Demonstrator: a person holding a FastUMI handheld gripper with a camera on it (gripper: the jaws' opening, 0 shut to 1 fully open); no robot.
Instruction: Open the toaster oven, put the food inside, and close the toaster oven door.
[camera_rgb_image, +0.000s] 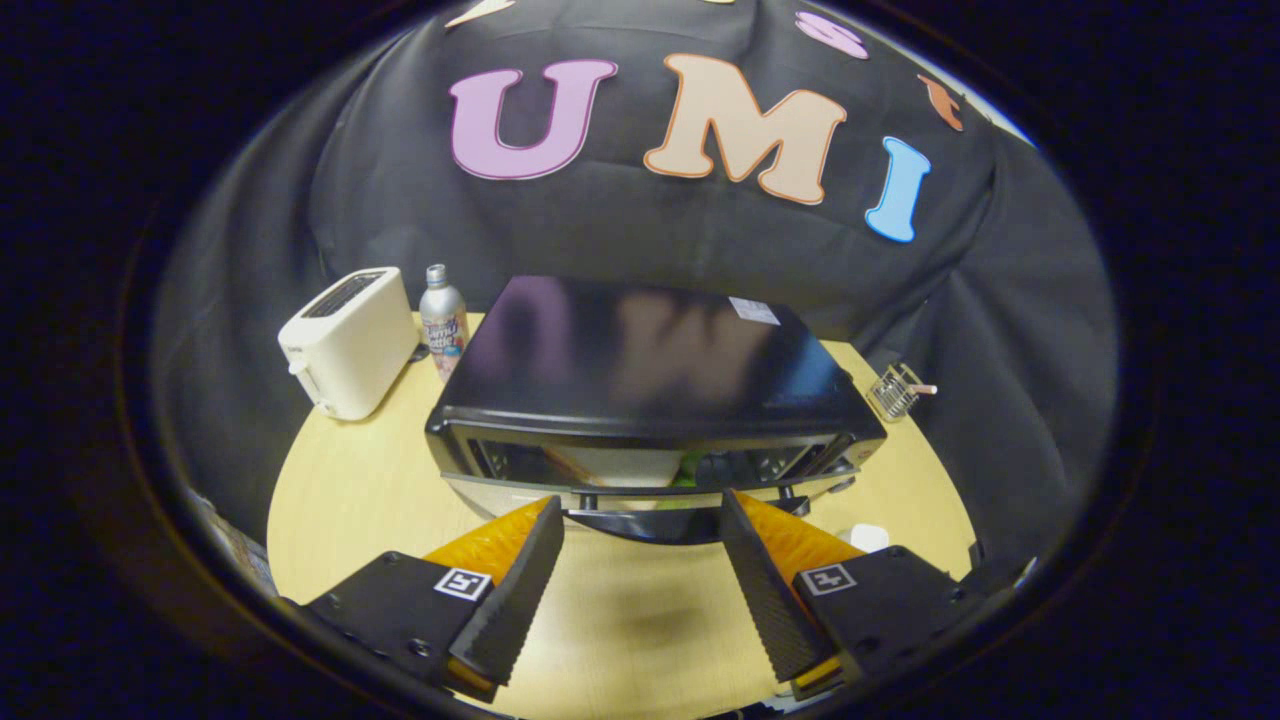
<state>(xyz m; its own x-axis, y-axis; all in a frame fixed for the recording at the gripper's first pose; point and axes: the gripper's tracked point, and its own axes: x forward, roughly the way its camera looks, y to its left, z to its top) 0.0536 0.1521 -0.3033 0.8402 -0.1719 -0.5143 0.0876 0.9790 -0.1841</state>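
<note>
Since the door of the toaster oven (655, 400) is seen shut, with its dark handle bar (655, 520) lying across the front just ahead of the fingers, the task is judged to be at its start or at its end; which of the two cannot be told. Something pale and something green are made out behind the door glass, and may be the food, but this cannot be confirmed.

Taken from left to right across the pale wood-grain table (340, 500): at ten o'clock from the oven a cream slot toaster (348, 342) is set, rounded at the corners and matt, probably plastic. Just beside it, at eleven o'clock, a slim metal bottle (443, 322) with a printed wrap stands upright. The oven itself is placed at the middle, a boxy body with a glossy black top in which the wall is mirrored, and a brushed metal strip below the glass. At two o'clock a small wire basket (896, 390) is seen at the table's edge. At four o'clock a small white object (868, 537) lies on the table; what it is cannot be told.

The gripper (640, 590) is held wide open and empty, its ribbed pads (515, 590) facing inward, with bare table between them.
</note>
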